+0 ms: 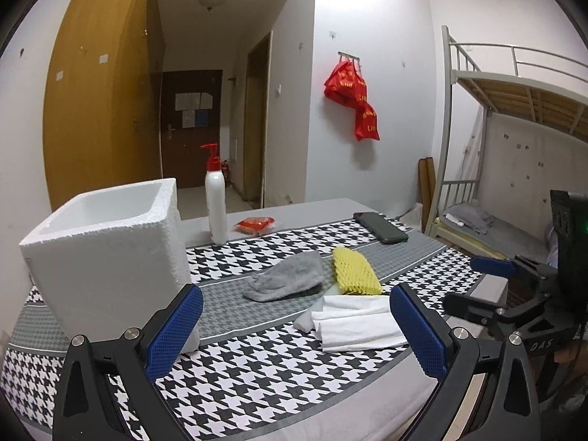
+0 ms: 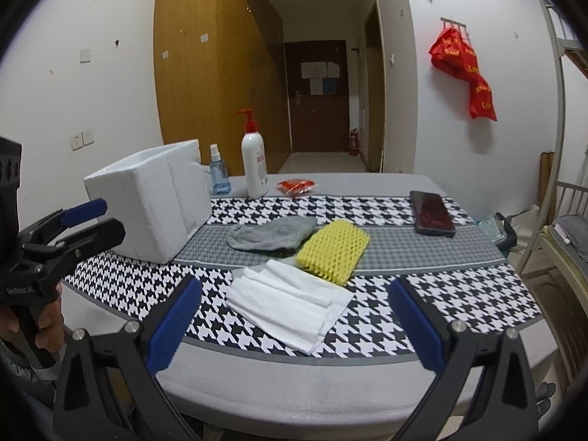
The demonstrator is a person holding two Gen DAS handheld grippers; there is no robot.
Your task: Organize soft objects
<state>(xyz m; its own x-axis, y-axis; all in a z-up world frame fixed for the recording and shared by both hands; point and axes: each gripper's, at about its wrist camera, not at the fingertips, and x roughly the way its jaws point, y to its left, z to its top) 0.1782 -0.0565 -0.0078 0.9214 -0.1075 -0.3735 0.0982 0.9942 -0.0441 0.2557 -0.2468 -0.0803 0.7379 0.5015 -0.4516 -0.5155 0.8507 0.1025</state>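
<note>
Both grippers hover with jaws spread wide, holding nothing: the left gripper [image 1: 296, 325] and the right gripper [image 2: 296, 325]. Just ahead of the right gripper, on the surface [image 2: 477, 294], lies the folded white cloth [image 2: 290, 305]; beyond it sit the yellow foam net [image 2: 334, 251] and the grey sock [image 2: 272, 235]. All look light and limp. The cloth probably wants pinching across its stacked folds, lest layers slip apart. The foam box [image 1: 106, 257] stands ahead-left of the left gripper.
</note>
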